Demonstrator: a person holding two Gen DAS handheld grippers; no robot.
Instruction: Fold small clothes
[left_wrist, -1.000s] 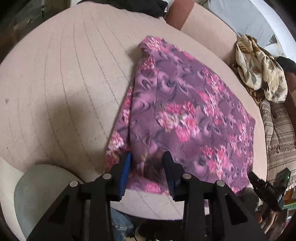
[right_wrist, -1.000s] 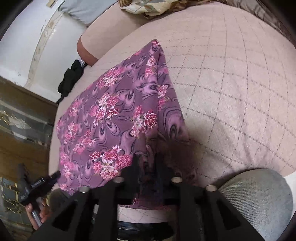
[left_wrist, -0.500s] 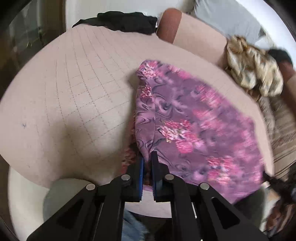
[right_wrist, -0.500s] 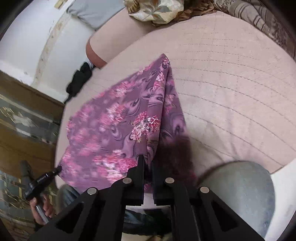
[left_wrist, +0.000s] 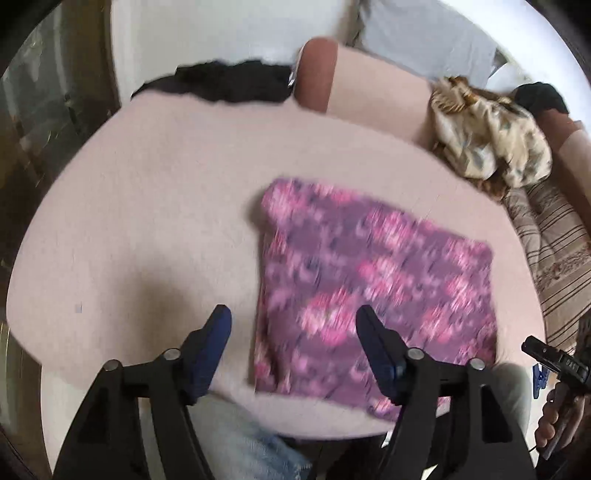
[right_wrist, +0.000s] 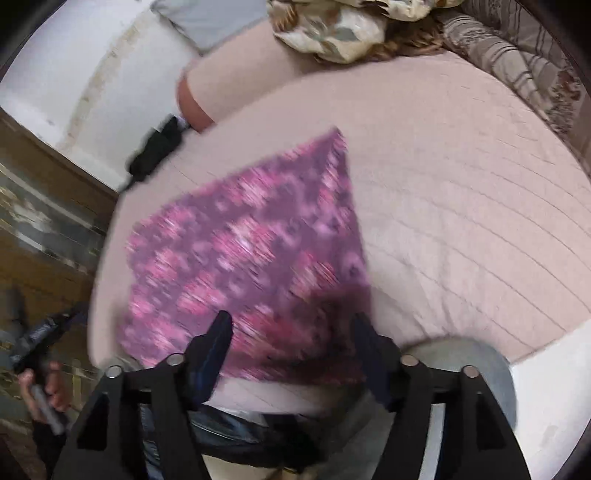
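On the pink quilted bed cover (left_wrist: 155, 206) the purple floral cloth (left_wrist: 373, 280) now lies folded and flat; left gripper (left_wrist: 293, 317) and right gripper (right_wrist: 291, 325), clamped on its near edge a moment ago, have released, jaws opening, nothing held; this fold judged complete.

Two downward wrist views, shared floral cloth (left_wrist: 373, 280)

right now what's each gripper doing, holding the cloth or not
left gripper: opening, empty, above the cloth
right gripper: opening, empty, above the cloth

Floral garment (left_wrist: 373, 291) blurred (print unreadable).
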